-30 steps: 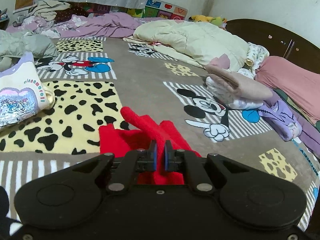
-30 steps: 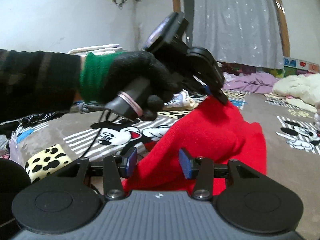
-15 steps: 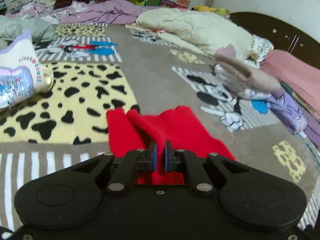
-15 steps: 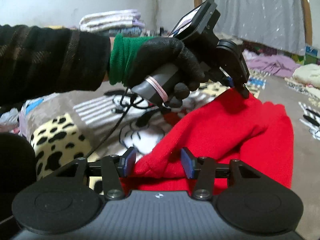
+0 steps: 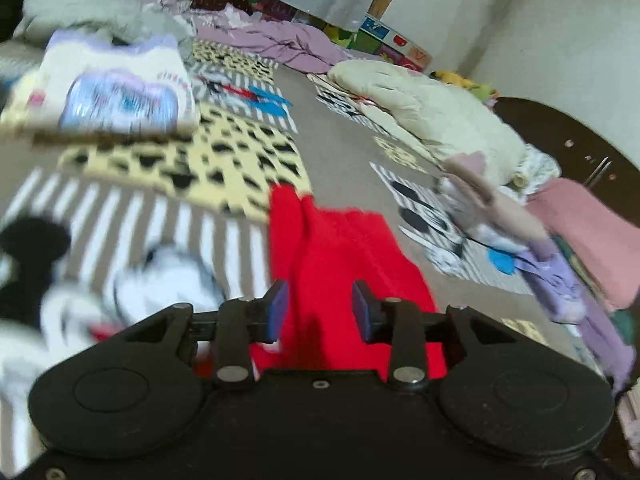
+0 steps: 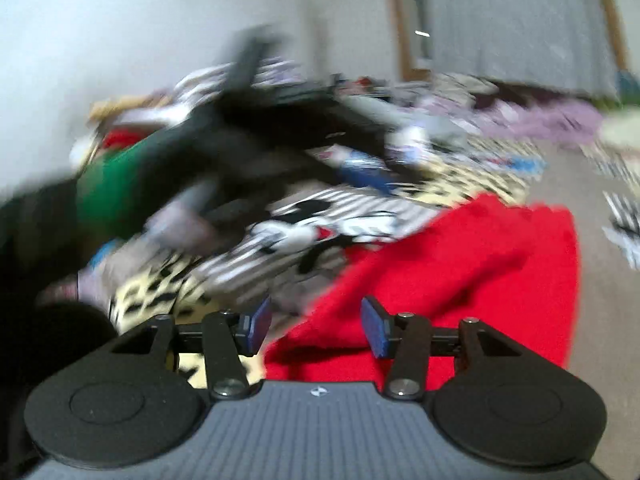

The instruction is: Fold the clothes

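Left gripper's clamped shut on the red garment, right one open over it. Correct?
Not quite. The left wrist view shows the left gripper open, its blue fingers apart over the red garment. The right gripper is open, as you said.

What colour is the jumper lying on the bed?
Bright red. The jumper shows best in the left wrist view.

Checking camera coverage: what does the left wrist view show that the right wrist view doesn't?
Left wrist only: the folded white printed top, the cream quilt, the dark headboard and the open left tongs.
Right wrist only: the gloved hand with its green cuff, blurred, and the open right tongs.
Both: the red garment lying flat on the cartoon-print blanket, held by neither tongs.
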Available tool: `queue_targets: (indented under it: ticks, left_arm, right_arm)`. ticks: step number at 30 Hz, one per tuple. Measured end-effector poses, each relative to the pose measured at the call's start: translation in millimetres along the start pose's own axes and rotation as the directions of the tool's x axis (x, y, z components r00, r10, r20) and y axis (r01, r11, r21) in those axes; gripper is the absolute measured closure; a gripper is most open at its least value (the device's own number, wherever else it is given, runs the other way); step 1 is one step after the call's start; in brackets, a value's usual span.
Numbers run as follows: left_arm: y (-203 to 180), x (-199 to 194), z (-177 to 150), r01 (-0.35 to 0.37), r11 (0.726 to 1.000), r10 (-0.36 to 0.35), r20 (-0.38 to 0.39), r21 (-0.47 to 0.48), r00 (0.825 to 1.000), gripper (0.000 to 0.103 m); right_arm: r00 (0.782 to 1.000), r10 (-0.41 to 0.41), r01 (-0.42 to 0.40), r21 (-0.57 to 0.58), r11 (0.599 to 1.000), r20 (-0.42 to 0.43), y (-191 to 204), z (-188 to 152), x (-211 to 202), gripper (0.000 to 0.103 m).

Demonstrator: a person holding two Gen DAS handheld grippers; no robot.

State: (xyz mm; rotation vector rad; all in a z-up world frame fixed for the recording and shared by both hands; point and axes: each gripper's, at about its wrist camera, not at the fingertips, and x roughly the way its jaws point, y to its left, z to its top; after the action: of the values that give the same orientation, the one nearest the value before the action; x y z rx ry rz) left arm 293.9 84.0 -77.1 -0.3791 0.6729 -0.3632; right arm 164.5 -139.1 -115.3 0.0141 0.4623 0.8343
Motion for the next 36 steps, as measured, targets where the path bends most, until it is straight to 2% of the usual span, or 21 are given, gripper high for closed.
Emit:
queue_targets:
  ticks: [3,6,8,13,15,17,20,24,25,26,28,30,33,34,36]
  left_arm:
    - [-4,-11,-29,-0.003,0.998,0.002,-0.023,-0.06,1.0,0.07]
    - [-5,-12,-48,-0.011,0.996,0.006,-0.053,-0.093,0.999,0.07]
    - [-7,-13,-54,0.009,0.996,-0.016,-0.072,-0.094,0.997,0.07]
    - [-8,-20,-64,0.023,0.995,-0.035,-0.121,-0.095,0.992,0.071]
    - [-10,-23,-69,0.011,0.997,-0.022,-0.135,-0.079,0.991,0.07]
    - [-13,-26,-74,0.001,0.999,-0.008,-0.141,-0.05,0.99,0.066]
    - [-16,-28,-78,0.009,1.0,-0.012,-0.137,-0.02,0.991,0.064]
    - [-17,-29,-82,0.031,0.999,-0.03,-0.123,0.008,0.992,0.071]
    - [-16,-29,-81,0.057,0.998,-0.057,-0.118,-0.003,0.991,0.081]
    - [-16,-29,-80,0.067,0.998,-0.068,-0.119,-0.01,0.991,0.084]
    - [-16,-26,-80,0.065,0.998,-0.065,-0.121,-0.003,0.991,0.092]
    - [-8,-20,-82,0.081,0.995,-0.089,-0.15,-0.059,0.985,0.097]
    - [9,-16,-86,0.112,0.979,-0.143,-0.187,-0.17,0.972,0.098]
    - [13,-16,-87,0.118,0.974,-0.156,-0.195,-0.193,0.968,0.099]
    - [21,-13,-89,0.121,0.966,-0.17,-0.208,-0.231,0.963,0.099]
  right_arm:
    - [0.998,-0.051,0.043,0.204,0.978,0.037,-40,0,-13,0.053]
    - [0.991,-0.121,0.088,0.409,0.908,0.056,-81,-2,-25,0.052]
    - [0.986,-0.16,0.111,0.513,0.851,0.051,-104,-1,-28,0.051]
    - [0.982,-0.187,0.144,0.616,0.775,0.006,-146,16,-9,0.051]
    - [0.986,-0.163,0.135,0.664,0.735,-0.021,-162,23,11,0.051]
    - [0.99,-0.133,0.128,0.689,0.713,-0.046,-171,29,31,0.051]
    - [0.989,-0.123,0.143,0.698,0.701,-0.079,-176,36,51,0.051]
    - [0.985,-0.129,0.175,0.705,0.687,-0.119,-181,43,71,0.054]
    - [0.983,-0.137,0.182,0.71,0.68,-0.121,-182,44,73,0.059]
    - [0.983,-0.139,0.182,0.711,0.679,-0.119,-183,44,75,0.077]
    - [0.986,-0.123,0.165,0.705,0.689,-0.11,-183,45,77,0.096]
    - [0.989,-0.112,0.149,0.695,0.704,-0.099,-180,47,78,0.098]
    - [0.99,-0.134,0.124,0.672,0.73,-0.038,-176,59,68,0.099]
    - [0.988,-0.15,0.132,0.656,0.743,-0.03,-176,62,66,0.099]
    - [0.978,-0.19,0.2,0.609,0.767,-0.081,-178,62,71,0.099]
